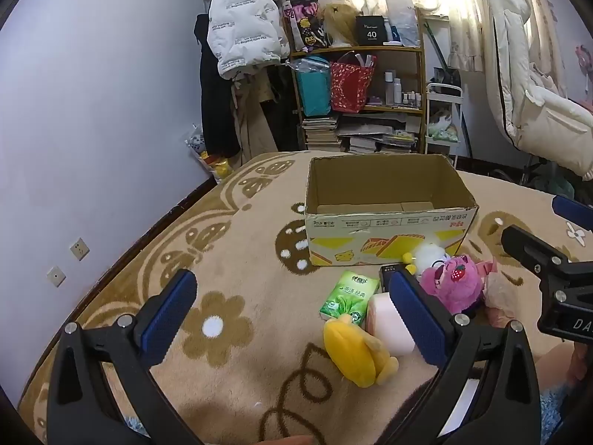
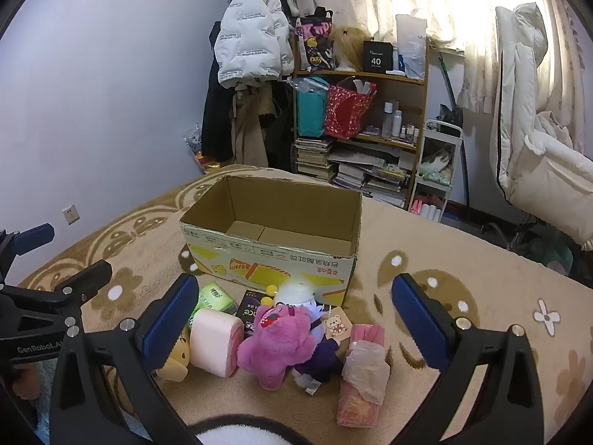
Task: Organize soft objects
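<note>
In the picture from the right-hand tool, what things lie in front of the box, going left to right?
Yellow plush toy → pink roll → pink plush bear → bear tag → pink packet in plastic wrap.

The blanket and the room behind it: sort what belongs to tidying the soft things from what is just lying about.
For the job:
cardboard box
pink plush
yellow plush
white plush
pink sponge block
green tissue pack
bagged pink bundle

Just lying about:
white jacket
bookshelf
red bag
book stacks
</note>
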`<state>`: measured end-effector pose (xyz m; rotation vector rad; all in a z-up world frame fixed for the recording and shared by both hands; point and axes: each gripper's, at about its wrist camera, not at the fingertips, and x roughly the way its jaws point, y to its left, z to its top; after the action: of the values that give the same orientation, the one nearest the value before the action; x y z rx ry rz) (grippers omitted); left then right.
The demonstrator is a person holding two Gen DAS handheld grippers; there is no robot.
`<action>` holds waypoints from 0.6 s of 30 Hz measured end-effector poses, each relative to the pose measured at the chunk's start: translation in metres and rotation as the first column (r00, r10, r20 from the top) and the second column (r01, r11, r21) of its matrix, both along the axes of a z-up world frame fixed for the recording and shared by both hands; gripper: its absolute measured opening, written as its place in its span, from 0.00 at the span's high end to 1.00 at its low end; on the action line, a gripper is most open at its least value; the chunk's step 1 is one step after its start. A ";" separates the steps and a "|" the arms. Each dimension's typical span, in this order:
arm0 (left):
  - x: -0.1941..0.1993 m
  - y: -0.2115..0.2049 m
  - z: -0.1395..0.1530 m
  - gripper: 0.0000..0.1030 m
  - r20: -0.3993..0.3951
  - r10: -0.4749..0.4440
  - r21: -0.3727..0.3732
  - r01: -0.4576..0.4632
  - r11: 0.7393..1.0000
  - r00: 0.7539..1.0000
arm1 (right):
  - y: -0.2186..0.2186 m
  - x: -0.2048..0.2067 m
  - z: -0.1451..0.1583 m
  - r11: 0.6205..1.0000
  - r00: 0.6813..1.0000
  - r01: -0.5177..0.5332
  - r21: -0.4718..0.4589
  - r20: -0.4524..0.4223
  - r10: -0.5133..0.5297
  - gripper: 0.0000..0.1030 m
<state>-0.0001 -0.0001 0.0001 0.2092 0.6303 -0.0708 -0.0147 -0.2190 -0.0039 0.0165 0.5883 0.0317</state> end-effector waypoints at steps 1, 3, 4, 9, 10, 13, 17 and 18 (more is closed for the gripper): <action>0.000 0.000 0.000 0.00 -0.007 -0.001 -0.009 0.001 1.000 1.000 | 0.000 0.000 0.000 1.000 1.000 0.000 0.001 0.000 0.000 0.00; 0.000 0.001 0.000 0.00 -0.004 -0.001 -0.022 0.000 1.000 1.000 | -0.001 0.000 0.000 1.000 1.000 0.000 0.002 -0.002 0.000 0.00; 0.000 0.001 0.000 0.00 0.001 0.000 -0.024 0.000 1.000 1.000 | -0.001 0.000 0.000 1.000 1.000 0.000 0.002 -0.002 0.000 0.00; -0.001 0.002 0.001 0.00 0.004 0.002 -0.022 -0.002 1.000 1.000 | -0.003 0.000 0.000 1.000 1.000 -0.001 0.005 -0.002 0.001 0.00; -0.002 0.002 0.002 0.00 0.009 0.004 -0.024 -0.004 1.000 1.000 | -0.003 0.000 0.000 1.000 1.000 -0.001 0.006 -0.003 0.001 0.00; -0.008 0.002 0.008 0.00 0.009 0.011 -0.032 -0.010 0.999 1.000 | -0.003 0.000 0.001 1.000 1.000 0.000 0.008 -0.002 0.000 0.00; -0.002 0.006 0.006 0.00 -0.005 0.024 -0.041 -0.024 0.999 1.000 | -0.005 0.001 0.001 1.000 1.000 0.003 0.012 -0.004 -0.003 0.00; 0.000 0.008 0.005 0.00 -0.006 0.024 -0.048 -0.024 0.999 1.000 | -0.005 0.001 0.001 1.000 1.000 0.004 0.013 -0.005 -0.004 0.00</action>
<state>-0.0006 0.0077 0.0046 0.1544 0.6362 -0.0632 -0.0138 -0.2239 -0.0029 0.0301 0.5926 0.0319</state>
